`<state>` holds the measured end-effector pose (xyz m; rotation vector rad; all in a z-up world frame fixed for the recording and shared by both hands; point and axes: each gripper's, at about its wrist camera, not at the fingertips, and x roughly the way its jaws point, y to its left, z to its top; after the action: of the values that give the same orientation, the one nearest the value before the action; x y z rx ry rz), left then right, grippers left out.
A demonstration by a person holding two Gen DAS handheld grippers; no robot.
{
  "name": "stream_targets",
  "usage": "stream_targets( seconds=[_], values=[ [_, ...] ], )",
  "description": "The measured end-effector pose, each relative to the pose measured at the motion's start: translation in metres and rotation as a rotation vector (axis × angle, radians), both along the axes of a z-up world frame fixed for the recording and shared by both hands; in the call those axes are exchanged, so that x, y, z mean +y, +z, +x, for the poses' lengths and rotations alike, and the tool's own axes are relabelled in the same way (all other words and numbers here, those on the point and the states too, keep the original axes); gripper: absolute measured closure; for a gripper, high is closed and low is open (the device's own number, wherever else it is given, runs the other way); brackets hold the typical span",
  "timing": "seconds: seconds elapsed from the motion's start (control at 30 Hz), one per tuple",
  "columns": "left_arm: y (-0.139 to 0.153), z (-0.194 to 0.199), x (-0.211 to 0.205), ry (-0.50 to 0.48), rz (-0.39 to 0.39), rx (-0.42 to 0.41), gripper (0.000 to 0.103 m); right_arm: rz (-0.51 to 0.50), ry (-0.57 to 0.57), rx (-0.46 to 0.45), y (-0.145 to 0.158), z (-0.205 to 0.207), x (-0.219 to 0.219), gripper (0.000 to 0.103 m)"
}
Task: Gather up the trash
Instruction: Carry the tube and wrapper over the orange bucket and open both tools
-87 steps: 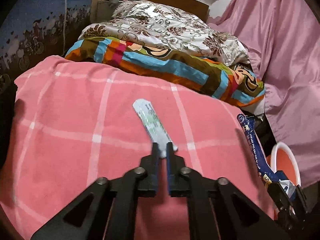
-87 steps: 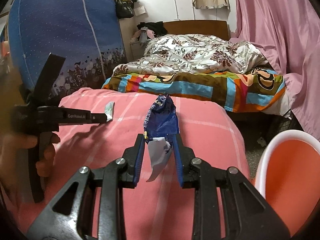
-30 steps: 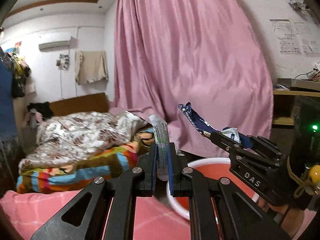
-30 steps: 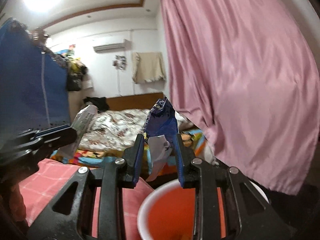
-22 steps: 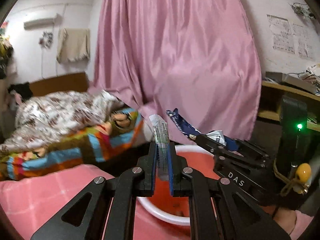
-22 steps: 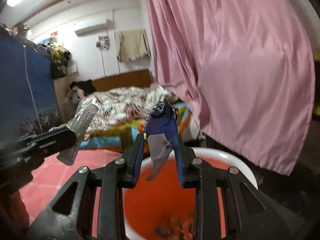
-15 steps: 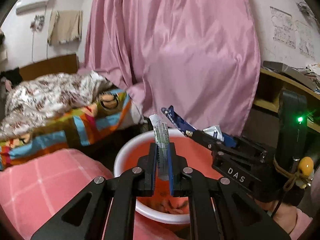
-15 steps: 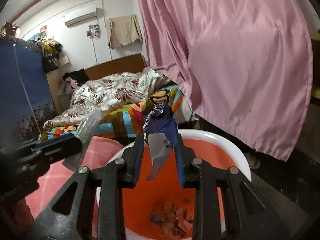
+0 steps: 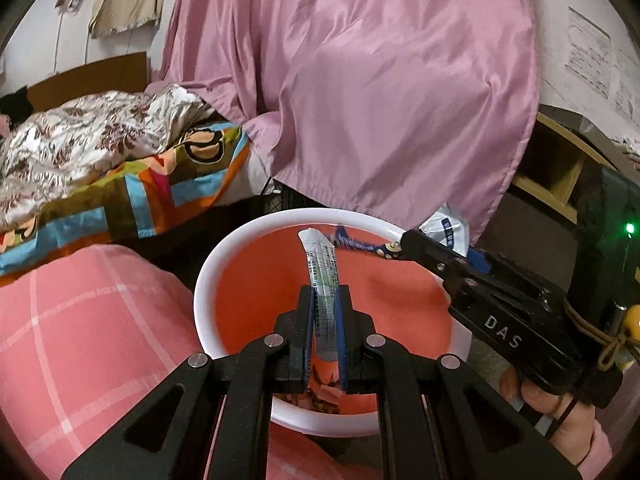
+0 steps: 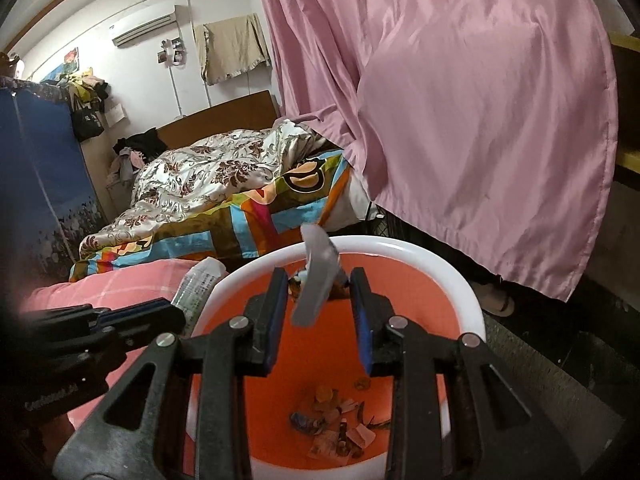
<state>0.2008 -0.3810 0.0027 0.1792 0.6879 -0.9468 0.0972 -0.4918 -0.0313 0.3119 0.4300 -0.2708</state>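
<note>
My left gripper (image 9: 323, 292) is shut on a long white-and-green wrapper (image 9: 322, 264) and holds it over the orange bin (image 9: 256, 280). The bin has a white rim, and scraps (image 10: 340, 424) lie on its bottom. My right gripper (image 10: 320, 280) is over the same bin (image 10: 424, 320). Its jaws stand wide apart. The blue-and-silver snack wrapper (image 10: 316, 280) hangs loose between them, blurred. In the left wrist view the right gripper (image 9: 404, 246) reaches in from the right with the blue wrapper (image 9: 352, 243) at its tips.
The pink plaid cover (image 9: 88, 340) lies left of the bin. Behind it is a bed with a striped blanket (image 10: 240, 224) and a floral quilt (image 10: 208, 176). A pink curtain (image 10: 460, 100) hangs behind the bin. A wooden shelf (image 9: 560, 176) is at the right.
Both grippers have swung from the pink cover over to the bin and dipped toward it. The right gripper's jaws have opened, and the blue wrapper is slipping loose. The left grip is unchanged.
</note>
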Motion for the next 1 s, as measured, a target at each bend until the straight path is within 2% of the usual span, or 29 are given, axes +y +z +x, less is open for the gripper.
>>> stream_targets(
  seconds=[0.6,1.0],
  values=[
    [-0.01,0.008,-0.009,-0.003,0.042,0.065,0.094,0.009,-0.03,0.007,-0.003,-0.004,-0.002,0.077],
    [-0.008,0.015,0.001,0.042,0.027,0.078,0.093,0.001,-0.048,-0.001,0.0,-0.005,-0.001,0.067]
  ],
)
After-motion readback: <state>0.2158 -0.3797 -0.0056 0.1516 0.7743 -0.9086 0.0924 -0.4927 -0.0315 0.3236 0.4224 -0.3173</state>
